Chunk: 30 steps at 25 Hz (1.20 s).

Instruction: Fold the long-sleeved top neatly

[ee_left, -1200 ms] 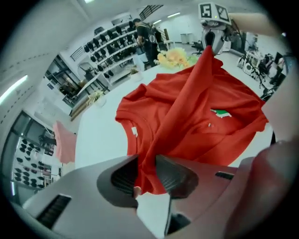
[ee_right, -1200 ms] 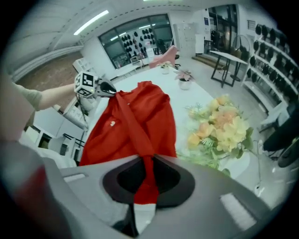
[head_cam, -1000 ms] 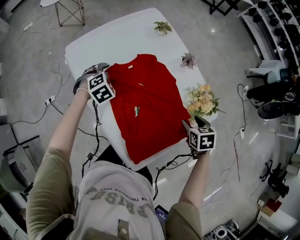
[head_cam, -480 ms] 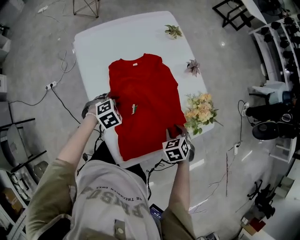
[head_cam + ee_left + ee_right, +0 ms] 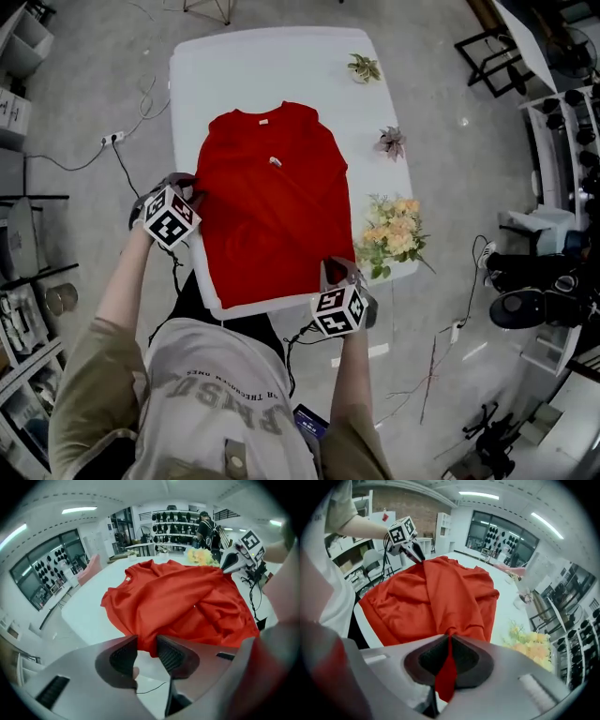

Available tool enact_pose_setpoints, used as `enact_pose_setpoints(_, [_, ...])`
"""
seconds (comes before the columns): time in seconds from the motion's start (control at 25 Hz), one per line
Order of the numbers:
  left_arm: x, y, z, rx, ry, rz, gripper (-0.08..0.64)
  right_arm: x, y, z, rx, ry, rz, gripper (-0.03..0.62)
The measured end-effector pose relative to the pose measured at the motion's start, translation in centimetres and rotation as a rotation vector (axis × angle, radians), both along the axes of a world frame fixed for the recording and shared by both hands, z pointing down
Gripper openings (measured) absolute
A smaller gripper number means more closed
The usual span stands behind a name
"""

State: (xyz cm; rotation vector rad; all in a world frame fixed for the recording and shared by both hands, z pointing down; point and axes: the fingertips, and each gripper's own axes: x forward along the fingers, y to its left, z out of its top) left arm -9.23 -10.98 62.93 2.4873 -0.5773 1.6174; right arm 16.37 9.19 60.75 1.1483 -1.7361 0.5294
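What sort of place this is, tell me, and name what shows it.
Probably a workshop or test lab, not a home: shelves lined with rows of dark gear, cables trailing over a bare grey floor, and a plain white table.

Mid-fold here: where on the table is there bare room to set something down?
The widest bare patch of the white table is its far end, beyond the collar of the red top. A narrower strip runs along the top's left side. The right edge is crowded: small green plant, spiky plant, flower bouquet. The hem reaches almost to the near edge.
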Motion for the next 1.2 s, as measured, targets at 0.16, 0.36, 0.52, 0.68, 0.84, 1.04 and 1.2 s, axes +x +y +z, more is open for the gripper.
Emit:
enact_pose_setpoints(0.16, [-1.4,1.1,-1.2,0.009,0.065,-0.122,0.303,-0.8,0.5,-0.1,0.008,-0.080,-0.076,0.155])
enact_pose_setpoints(0.36, [-2.9,5.3,-5.6,0.028,0.246,-0.302,0.314,0.6,2.3,-2.8,0.050,-0.179,-0.055,0.290])
enact_pose_setpoints(0.52, [-2.5,11.8,-6.0,0.021,0.307,-0.334,0.314,1.7,3.9,-3.3,0.065,-0.177,-0.047,0.290])
enact_pose_setpoints(0.68, [-2.5,17.5,-4.1,-0.013,0.316,-0.362,0.314,1.7,5.3,-2.9,0.066,-0.147,-0.100,0.290])
enact_pose_setpoints(0.84, [-2.0,22.0,-3.1,-0.004,0.350,-0.393,0.314,2.1,6.8,-3.1,0.106,-0.108,-0.154,0.290])
enact_pose_setpoints(1.04, [-0.7,26.7,-2.4,0.080,0.309,-0.373,0.314,3.4,8.8,-2.9,0.201,-0.033,-0.213,0.290])
enact_pose_setpoints(1.2, [0.8,29.0,-2.6,0.125,0.274,-0.368,0.314,4.3,9.6,-2.5,0.233,0.020,-0.241,0.290])
